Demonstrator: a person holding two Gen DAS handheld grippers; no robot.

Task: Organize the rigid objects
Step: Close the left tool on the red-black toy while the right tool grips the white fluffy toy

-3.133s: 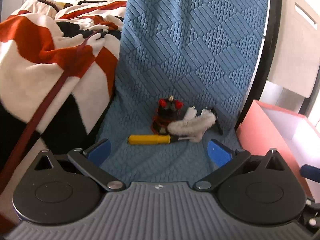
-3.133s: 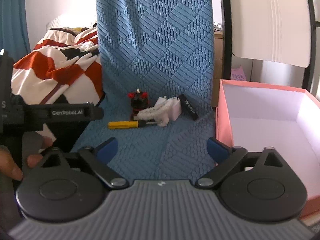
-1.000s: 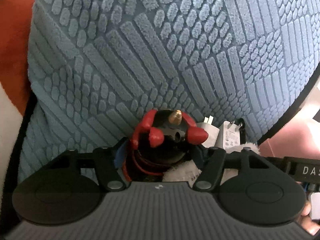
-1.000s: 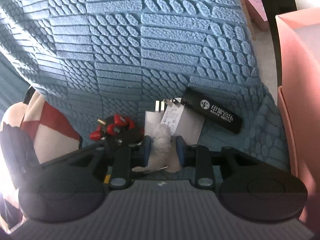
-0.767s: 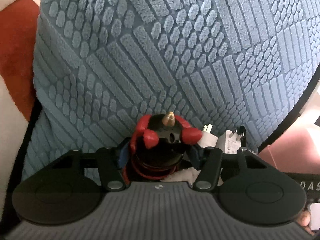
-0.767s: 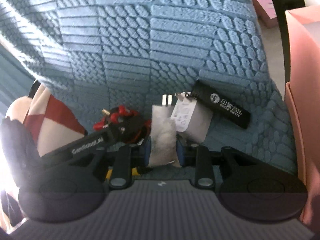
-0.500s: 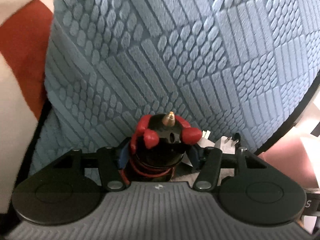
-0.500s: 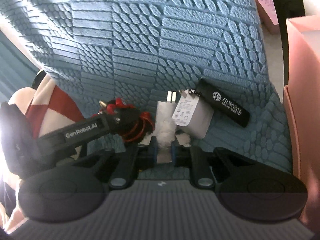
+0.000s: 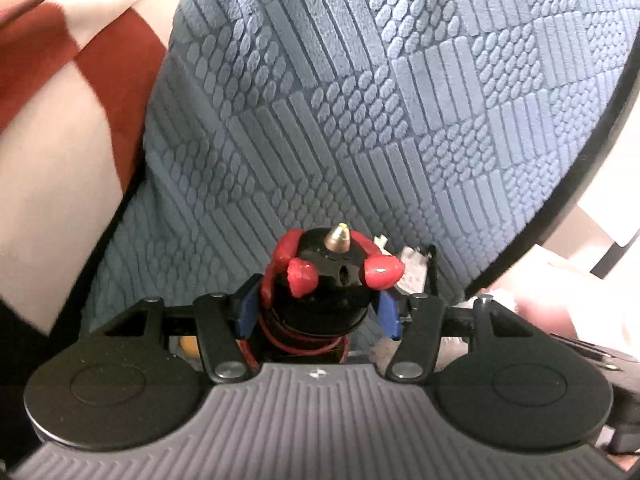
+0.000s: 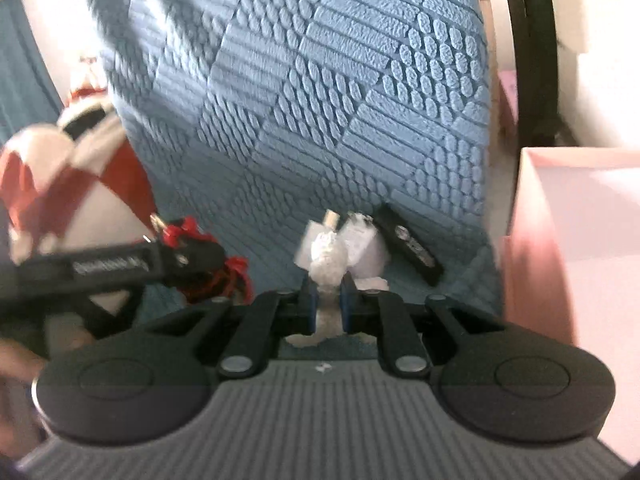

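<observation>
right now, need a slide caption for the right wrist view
Right gripper clamps a white fuzzy brush above the blue textured cover, pink box alongside.

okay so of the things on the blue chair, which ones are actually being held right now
Two: the black motor-like part with red tabs, clamped in the left tongs, and the white fluffy brush in the right tongs. The white plug adapter and black stick lie free.

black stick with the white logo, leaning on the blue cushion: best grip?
Grip the black stick across its narrow width at mid-length, coming from the front, jaws square to its long axis. It lies slanted, upper end propped against the blue cushion, white charger close on its left; the side toward the pink box looks freer.
</observation>
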